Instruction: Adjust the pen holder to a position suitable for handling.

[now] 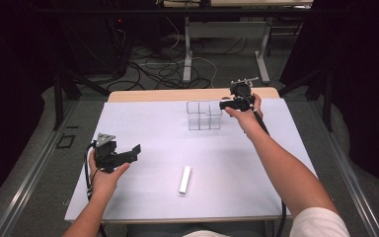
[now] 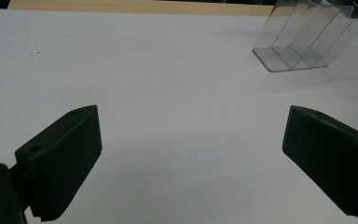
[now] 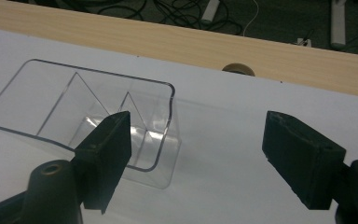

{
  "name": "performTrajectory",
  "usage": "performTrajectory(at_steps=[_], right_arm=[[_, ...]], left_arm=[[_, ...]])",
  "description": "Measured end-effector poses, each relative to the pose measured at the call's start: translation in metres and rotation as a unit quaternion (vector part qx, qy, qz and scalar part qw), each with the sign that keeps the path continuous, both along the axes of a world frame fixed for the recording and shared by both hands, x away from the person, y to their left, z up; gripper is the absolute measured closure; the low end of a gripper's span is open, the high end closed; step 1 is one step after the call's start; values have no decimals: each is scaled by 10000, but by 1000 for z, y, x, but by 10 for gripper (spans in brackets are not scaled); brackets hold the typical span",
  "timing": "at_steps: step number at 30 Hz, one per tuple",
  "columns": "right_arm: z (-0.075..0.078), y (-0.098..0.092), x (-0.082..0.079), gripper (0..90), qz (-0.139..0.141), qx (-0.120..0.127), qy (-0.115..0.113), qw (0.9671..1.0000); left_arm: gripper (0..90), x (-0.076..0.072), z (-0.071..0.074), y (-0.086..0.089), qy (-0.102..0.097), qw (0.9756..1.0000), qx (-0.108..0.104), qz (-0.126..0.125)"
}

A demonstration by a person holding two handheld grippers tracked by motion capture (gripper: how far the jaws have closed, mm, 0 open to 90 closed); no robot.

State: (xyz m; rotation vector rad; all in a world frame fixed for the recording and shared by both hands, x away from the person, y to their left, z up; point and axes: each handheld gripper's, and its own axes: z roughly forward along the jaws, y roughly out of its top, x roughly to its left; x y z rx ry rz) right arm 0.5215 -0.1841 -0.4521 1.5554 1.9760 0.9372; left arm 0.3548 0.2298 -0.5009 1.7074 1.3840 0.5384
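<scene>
While the high view looks down on the white table top [image 1: 227, 163], the person's right hand holds the right gripper [image 1: 225, 104] at the far side, just beside the right edge of the clear divided box [image 1: 204, 115]. That box stands upright near the far middle of the white sheet. The left gripper [image 1: 134, 152] sits in the left hand at the near left, well apart from the box, its black jaws pointing toward the middle of the table. A small white block [image 1: 185, 179] lies flat on the sheet near the front edge, between the two forearms and touching neither gripper.

Seen from the left gripper view, the left gripper [image 2: 191, 154] has its two black jaws spread wide apart with nothing between them but bare white sheet. The clear divided box [image 2: 307, 42] shows far off at the upper right, its inner walls visible through the plastic.

Seen from the right gripper view, the right gripper [image 3: 200, 144] also has its jaws parted, with nothing clamped. One jaw overlaps the near corner of the clear divided box [image 3: 51, 102]; whether it touches the plastic cannot be told. The other jaw stands over bare sheet, clear of the box. A strip of wooden table edge [image 3: 168, 44] runs behind, with cables [image 3: 177, 11] on the floor beyond.
</scene>
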Motion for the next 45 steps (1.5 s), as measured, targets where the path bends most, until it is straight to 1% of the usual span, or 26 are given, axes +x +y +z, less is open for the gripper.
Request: performTrajectory(at_steps=[1,6,9,10,13,15,16,18,20,21,22,23,24,26,27,28,32,36,39,41,45], right_arm=[[-1,0,1,238,-29,33,27,10000],[-6,-1,7,268,-97,172,1,9998],[-8,-1,11,269,-163,170,-31,9997],[-10,-1,12,271,-190,225,-3,9996],[-15,-2,16,287,-245,265,110,9993],[-18,-2,18,319,-196,321,187,9991],[-20,-2,19,326,-186,380,200,9989],[-23,0,20,341,-160,462,301,9984],[-26,1,22,345,-129,470,360,9982],[-28,2,22,347,-108,388,375,9985],[-30,4,23,349,-145,426,397,9982],[-31,5,23,354,-125,402,440,9981],[-33,5,25,363,-100,395,412,9983],[-35,8,26,373,-135,491,531,9973],[-37,9,27,383,-143,481,533,9973],[-39,10,28,391,-154,529,557,9969],[-48,14,31,404,-164,527,652,9963],[-55,18,34,432,-163,601,747,9953],[-59,19,36,464,-186,623,794,9947],[-61,20,36,486,-229,592,825,9946],[-63,20,37,537,-317,606,869,9939]], left_arm=[[48,0,0,0,1,10000,2,1],[50,1,-1,1,-1,10000,-4,16],[51,1,-1,1,1,10000,1,22],[52,1,-1,1,-1,10000,4,21],[54,1,-1,1,15,10000,20,23],[55,1,-1,0,11,10000,26,20],[55,1,-1,0,12,10000,28,17],[56,1,-1,0,8,10000,31,16],[57,1,-1,0,12,10000,31,17],[58,1,-1,0,19,10000,36,17],[58,1,-1,0,20,10000,37,21],[59,1,-1,1,23,10000,42,19],[60,1,-1,1,24,10000,43,22],[61,1,-1,0,20,10000,35,25],[61,1,-1,0,19,10000,33,23],[62,1,-1,0,19,10000,32,22],[62,1,-1,0,6,10000,23,22],[64,1,-1,1,11,10000,15,29],[65,1,-1,1,12,10000,-3,47],[66,1,-1,1,10,10000,-9,55],[69,1,-1,1,9,10000,-9,54]])
